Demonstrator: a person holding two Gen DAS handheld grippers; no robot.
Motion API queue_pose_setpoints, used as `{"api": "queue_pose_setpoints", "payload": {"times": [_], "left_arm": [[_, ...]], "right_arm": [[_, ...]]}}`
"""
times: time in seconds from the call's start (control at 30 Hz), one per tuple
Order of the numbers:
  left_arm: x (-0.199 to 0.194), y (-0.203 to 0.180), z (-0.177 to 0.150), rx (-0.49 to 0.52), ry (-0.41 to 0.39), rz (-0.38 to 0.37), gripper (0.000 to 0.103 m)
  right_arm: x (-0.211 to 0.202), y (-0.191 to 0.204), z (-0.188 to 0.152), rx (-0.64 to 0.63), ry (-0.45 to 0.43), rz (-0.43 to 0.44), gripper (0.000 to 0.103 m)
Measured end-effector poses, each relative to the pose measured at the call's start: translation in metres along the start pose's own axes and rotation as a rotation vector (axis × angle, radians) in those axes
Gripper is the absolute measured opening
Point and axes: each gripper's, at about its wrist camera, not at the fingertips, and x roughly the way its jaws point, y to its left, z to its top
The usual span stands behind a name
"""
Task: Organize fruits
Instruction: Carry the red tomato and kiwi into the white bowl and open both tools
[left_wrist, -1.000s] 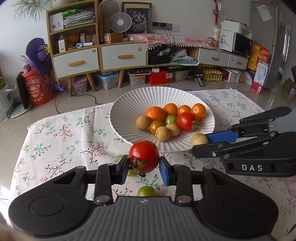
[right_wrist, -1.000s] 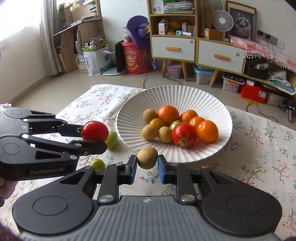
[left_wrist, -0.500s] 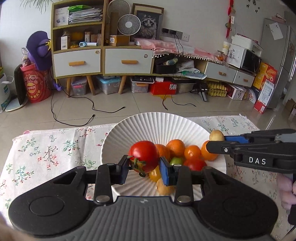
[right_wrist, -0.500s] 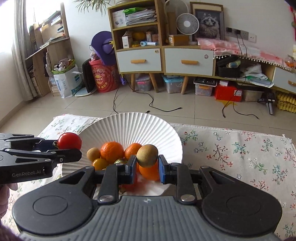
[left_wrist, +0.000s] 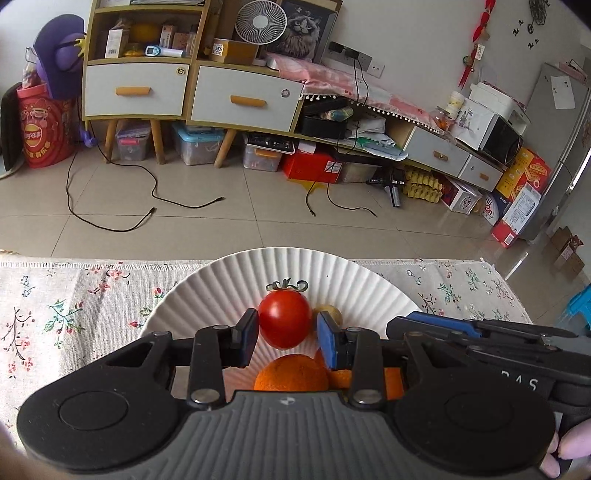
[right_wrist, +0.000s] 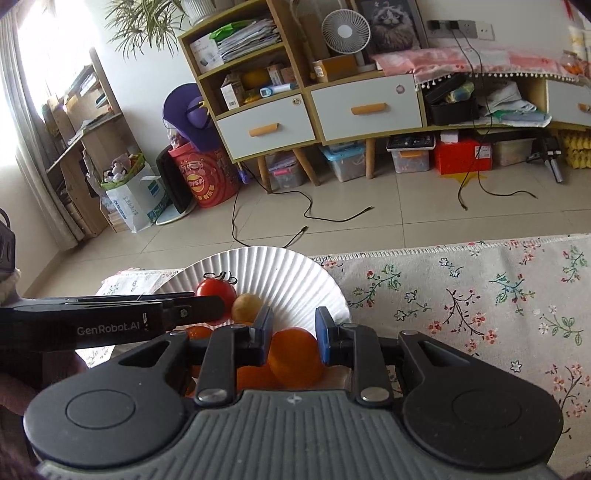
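Note:
A white ribbed plate (left_wrist: 332, 273) holds several fruits on the flowered tablecloth. My left gripper (left_wrist: 287, 334) is open over the plate; a red tomato (left_wrist: 283, 319) lies on the plate between its spread fingers, free of the pads. A small brown fruit (left_wrist: 330, 312) lies just right of the tomato, with oranges (left_wrist: 291, 376) nearer me. My right gripper (right_wrist: 293, 330) is open and empty above an orange (right_wrist: 295, 356). In the right wrist view the tomato (right_wrist: 216, 291) and the brown fruit (right_wrist: 246, 307) lie side by side on the plate (right_wrist: 291, 273).
The flowered tablecloth (right_wrist: 480, 295) spreads right of the plate, and its far edge (left_wrist: 110, 263) drops to a tiled floor with cables. The left gripper's body (right_wrist: 110, 319) crosses the right wrist view at the left.
Both grippers moved forward over the plate and opened. The tomato and the brown fruit left the jaws and now lie on the plate.

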Motion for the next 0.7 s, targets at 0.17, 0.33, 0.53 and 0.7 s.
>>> {"api": "queue_pose_setpoints", "payload": {"times": [0.17, 0.33, 0.53, 0.7], "left_arm": [[0.002, 0.001, -0.002, -0.007, 0.000, -0.012, 0.027], [-0.001, -0.002, -0.001, -0.001, -0.001, -0.001, 0.029], [-0.012, -0.003, 0.000, 0.021, -0.004, 0.031, 0.047], [-0.026, 0.000, -0.003, 0.020, -0.003, 0.048, 0.055]], "right_arm": [[0.001, -0.001, 0.001, 0.027, -0.001, 0.019, 0.024], [0.000, 0.000, 0.002, 0.049, 0.006, 0.032, 0.031], [-0.008, 0.000, 0.002, 0.061, 0.019, 0.008, 0.035], [-0.018, 0.004, 0.003, 0.058, 0.019, -0.011, 0.049]]}}
